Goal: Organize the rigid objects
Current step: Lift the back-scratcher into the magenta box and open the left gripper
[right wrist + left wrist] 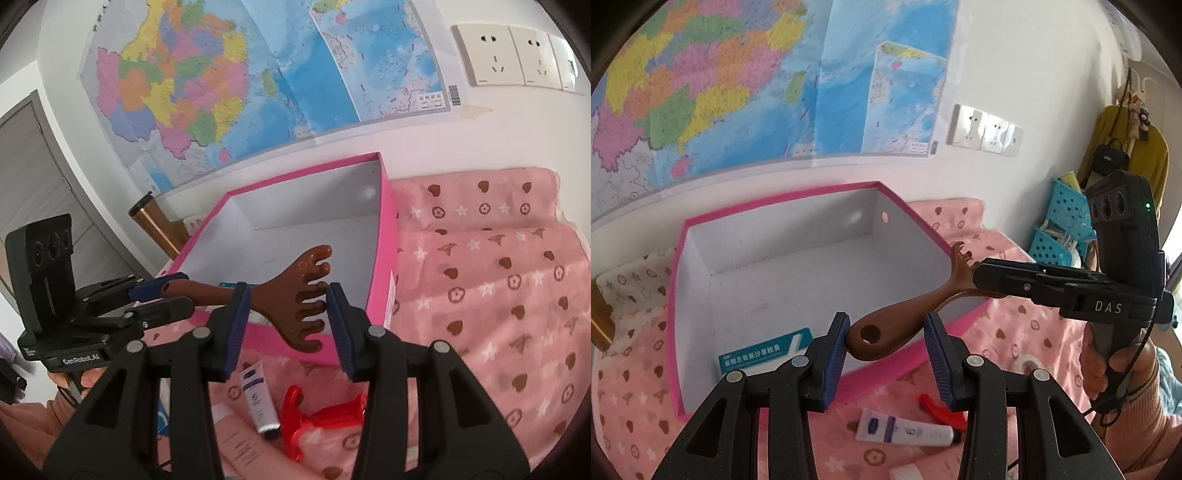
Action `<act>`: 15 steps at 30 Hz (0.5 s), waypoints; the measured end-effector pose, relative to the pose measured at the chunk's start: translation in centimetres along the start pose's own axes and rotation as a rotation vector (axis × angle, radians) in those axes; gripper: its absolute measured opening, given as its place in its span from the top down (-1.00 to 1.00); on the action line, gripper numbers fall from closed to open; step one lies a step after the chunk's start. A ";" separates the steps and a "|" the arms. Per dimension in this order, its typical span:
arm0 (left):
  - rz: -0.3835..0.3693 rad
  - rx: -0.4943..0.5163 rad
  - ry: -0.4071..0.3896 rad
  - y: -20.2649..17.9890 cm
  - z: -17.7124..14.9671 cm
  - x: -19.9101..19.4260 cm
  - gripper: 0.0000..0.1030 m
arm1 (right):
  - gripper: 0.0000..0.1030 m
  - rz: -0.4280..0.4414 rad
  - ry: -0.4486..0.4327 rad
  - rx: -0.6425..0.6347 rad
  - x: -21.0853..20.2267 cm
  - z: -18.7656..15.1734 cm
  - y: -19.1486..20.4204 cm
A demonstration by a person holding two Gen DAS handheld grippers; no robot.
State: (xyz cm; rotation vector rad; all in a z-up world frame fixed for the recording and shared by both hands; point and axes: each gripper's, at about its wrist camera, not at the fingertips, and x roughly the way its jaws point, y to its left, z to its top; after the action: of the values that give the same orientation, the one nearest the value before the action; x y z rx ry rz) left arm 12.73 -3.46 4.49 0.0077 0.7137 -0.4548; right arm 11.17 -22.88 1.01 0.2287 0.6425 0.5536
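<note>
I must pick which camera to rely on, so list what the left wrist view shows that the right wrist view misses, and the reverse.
Left wrist only: blue baskets, a yellow garment, and the right gripper on the brown comb near its neck. Right wrist only: a grey door and the left gripper on the handle end. Both: that comb, the pink box, white tube, wall map.

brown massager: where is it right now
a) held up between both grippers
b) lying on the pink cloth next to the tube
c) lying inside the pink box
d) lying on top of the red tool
a: the brown massager hangs in the air in front of the pink box, its pronged end in the right gripper and its handle end in the left gripper.
</note>
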 end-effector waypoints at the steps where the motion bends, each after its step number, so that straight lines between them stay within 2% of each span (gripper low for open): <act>1: 0.003 -0.006 0.005 0.3 0.1 0.4 0.18 | 0.12 -0.005 0.009 -0.002 0.4 0.2 -0.1; 7: -0.017 -0.048 0.040 1.5 0.0 2.4 0.17 | 0.12 -0.041 0.052 -0.008 2.6 0.7 -0.8; 15: -0.029 -0.079 0.089 2.7 -0.3 4.4 0.14 | 0.12 -0.090 0.086 -0.031 3.5 1.0 -0.8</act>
State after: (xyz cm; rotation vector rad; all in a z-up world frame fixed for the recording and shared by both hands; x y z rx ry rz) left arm 16.51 -2.76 1.11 -0.0565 0.8198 -0.4555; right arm 14.44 -21.69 -0.29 0.1470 0.7232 0.4884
